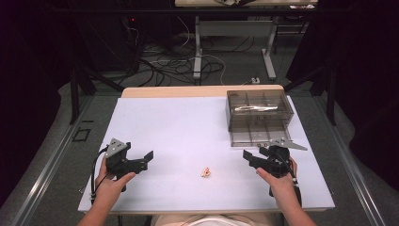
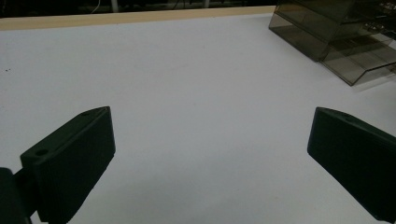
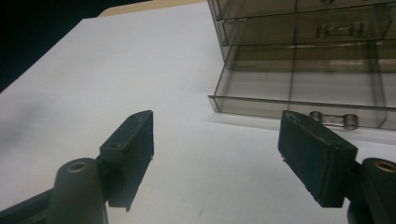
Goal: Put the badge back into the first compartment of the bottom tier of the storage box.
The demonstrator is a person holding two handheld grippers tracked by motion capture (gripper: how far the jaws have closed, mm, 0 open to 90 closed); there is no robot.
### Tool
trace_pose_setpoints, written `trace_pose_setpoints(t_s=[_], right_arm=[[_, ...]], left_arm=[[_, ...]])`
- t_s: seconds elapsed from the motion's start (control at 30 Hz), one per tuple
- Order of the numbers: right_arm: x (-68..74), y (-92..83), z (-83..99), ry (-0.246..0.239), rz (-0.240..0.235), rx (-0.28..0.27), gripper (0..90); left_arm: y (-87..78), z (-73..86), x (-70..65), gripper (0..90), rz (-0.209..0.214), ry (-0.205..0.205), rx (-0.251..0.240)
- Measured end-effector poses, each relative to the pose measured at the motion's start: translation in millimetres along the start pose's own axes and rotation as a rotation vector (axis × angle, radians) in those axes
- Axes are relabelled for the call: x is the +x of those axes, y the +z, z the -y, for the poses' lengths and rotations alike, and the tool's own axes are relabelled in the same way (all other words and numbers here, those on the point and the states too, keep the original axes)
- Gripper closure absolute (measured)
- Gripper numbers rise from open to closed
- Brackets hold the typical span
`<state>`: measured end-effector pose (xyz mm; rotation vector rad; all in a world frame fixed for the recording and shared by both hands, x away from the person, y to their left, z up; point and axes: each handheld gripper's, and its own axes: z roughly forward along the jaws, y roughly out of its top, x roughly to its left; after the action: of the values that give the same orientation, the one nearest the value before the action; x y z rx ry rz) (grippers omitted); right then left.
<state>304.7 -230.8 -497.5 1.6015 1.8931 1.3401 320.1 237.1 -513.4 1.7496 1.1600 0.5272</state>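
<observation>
From above, a small pale object (image 1: 205,173) lies near the front edge of the white table (image 1: 179,127), between the left gripper (image 1: 143,160) and right gripper (image 1: 249,157), both with jaws spread wide and empty. The right gripper view reveals the smoky drawer box (image 3: 303,60) at the far right corner with its bottom drawer (image 3: 299,100) pulled out. Cables (image 1: 174,63) sprawl across the grey floor beyond the table.

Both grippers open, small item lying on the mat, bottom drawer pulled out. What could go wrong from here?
1. The item is tiny and lies flat on the mat; wide jaws may skid over it or flick it away.
2. The right gripper sits close to the open drawer; a careless move might bump it or shift the drawer box.
</observation>
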Motion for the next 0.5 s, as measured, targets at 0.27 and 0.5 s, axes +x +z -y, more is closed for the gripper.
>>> trace_pose_setpoints(t_s=[0.27, 0.5], right_arm=[[11.5, 8.8, -0.4, 0.001, -0.045, 0.041, 33.3], [20.3, 16.9, -1.3, 0.044, -0.084, 0.092, 33.6]], left_arm=[[-2.7, 1.3, 2.0, 1.0, -0.010, -0.013, -0.001], [-3.8, 2.4, 1.8, 1.1, -0.010, -0.014, 0.003]])
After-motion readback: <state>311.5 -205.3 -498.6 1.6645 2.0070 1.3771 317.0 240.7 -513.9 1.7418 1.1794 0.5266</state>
